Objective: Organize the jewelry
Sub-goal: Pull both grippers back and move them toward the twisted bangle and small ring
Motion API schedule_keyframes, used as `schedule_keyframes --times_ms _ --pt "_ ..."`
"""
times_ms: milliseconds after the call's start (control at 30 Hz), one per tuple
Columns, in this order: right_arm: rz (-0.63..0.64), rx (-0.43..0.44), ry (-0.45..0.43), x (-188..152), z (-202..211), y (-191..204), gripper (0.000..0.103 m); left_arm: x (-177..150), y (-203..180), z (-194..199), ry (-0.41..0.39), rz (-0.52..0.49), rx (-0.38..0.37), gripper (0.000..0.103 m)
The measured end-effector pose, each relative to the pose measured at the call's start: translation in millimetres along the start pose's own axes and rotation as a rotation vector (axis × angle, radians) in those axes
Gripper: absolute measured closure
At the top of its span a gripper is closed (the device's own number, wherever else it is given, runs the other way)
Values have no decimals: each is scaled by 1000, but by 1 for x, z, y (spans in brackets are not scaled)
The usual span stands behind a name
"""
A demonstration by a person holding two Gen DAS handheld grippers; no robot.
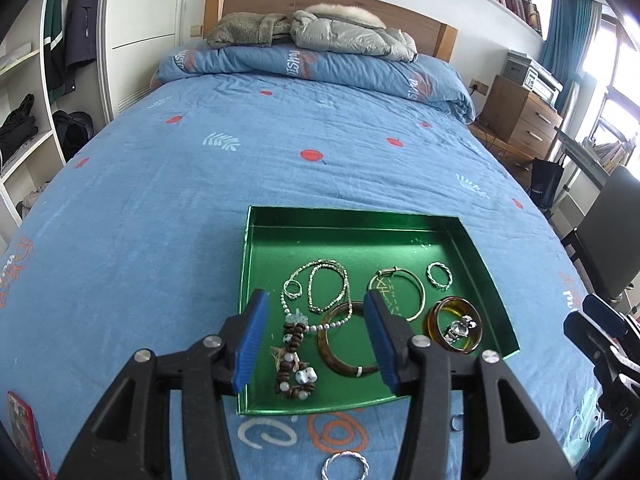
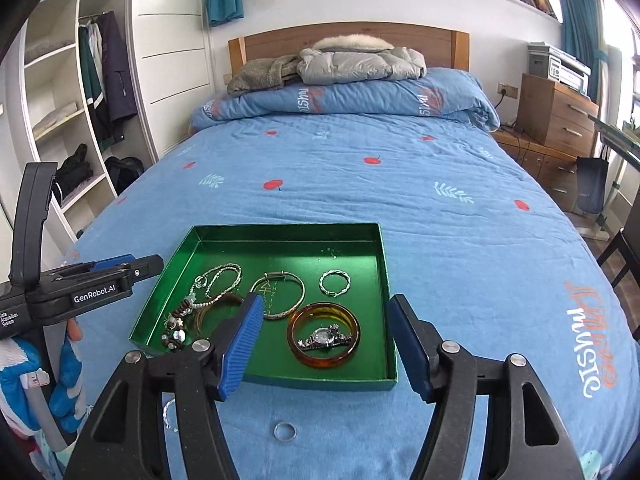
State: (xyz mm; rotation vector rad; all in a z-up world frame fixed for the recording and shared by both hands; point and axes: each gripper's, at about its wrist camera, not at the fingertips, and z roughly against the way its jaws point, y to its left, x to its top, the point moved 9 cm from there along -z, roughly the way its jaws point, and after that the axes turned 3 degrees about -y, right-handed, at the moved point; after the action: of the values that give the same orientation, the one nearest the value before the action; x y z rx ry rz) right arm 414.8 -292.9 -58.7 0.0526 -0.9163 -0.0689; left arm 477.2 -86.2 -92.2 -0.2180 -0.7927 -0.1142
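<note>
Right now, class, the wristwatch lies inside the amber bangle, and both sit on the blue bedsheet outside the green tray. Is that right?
Not quite. The wristwatch does lie inside the amber bangle, but both sit inside the green tray, not on the bedsheet. The right wrist view shows it.

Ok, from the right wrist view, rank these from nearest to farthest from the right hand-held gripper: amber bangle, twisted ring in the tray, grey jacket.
1. Amber bangle, between the fingers, near tray corner.
2. Twisted ring, mid-tray, beyond it.
3. Grey jacket, at the headboard.
</note>
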Motion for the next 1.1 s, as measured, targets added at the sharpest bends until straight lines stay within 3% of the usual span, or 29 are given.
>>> schedule_keyframes --times_ms 467,1100 --pt "-53 -22 -28 -24 51 5 36 -20 7 63 -37 15 -33 56" --pt "-89 -61 -40 -61 109 21 36 -63 38 141 -107 -6 51 55"
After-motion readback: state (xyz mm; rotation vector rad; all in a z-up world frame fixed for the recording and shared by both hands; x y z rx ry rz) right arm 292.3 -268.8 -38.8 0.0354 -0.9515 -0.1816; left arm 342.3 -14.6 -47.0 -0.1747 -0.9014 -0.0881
